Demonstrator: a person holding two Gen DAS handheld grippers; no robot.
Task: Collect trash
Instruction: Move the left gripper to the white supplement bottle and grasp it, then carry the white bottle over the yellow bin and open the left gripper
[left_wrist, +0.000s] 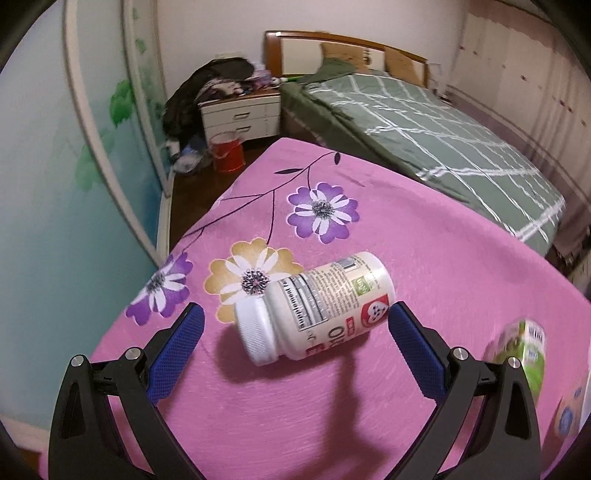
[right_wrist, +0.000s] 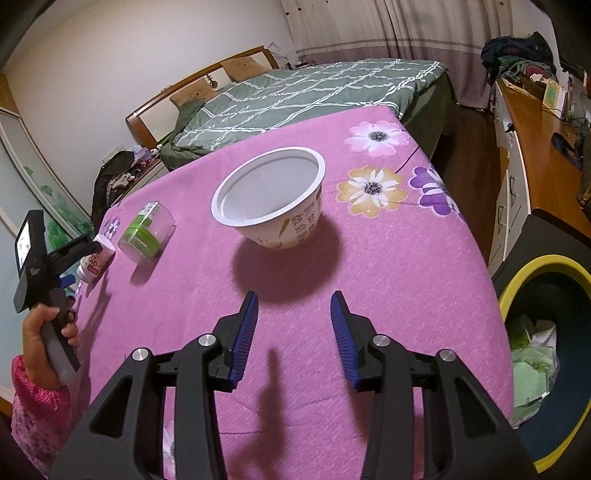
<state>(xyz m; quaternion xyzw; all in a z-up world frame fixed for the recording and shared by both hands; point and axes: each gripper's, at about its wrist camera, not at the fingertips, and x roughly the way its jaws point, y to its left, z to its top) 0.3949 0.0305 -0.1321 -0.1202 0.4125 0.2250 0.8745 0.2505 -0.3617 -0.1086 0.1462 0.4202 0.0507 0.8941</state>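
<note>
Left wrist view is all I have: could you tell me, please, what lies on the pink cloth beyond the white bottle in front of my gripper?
Observer: A white paper bowl stands upright and empty near the middle of the pink tablecloth.
Operator: Is the right gripper holding anything?
Observer: No, the right gripper is open with nothing between its fingers, short of the bowl.
Operator: Where does the trash go?
Observer: A yellow-rimmed bin sits beside the table's right edge, with litter already inside.
Operator: And the blurred green thing at my right?
Observer: A clear green-labelled container lying on its side beside your white bottle.
</note>
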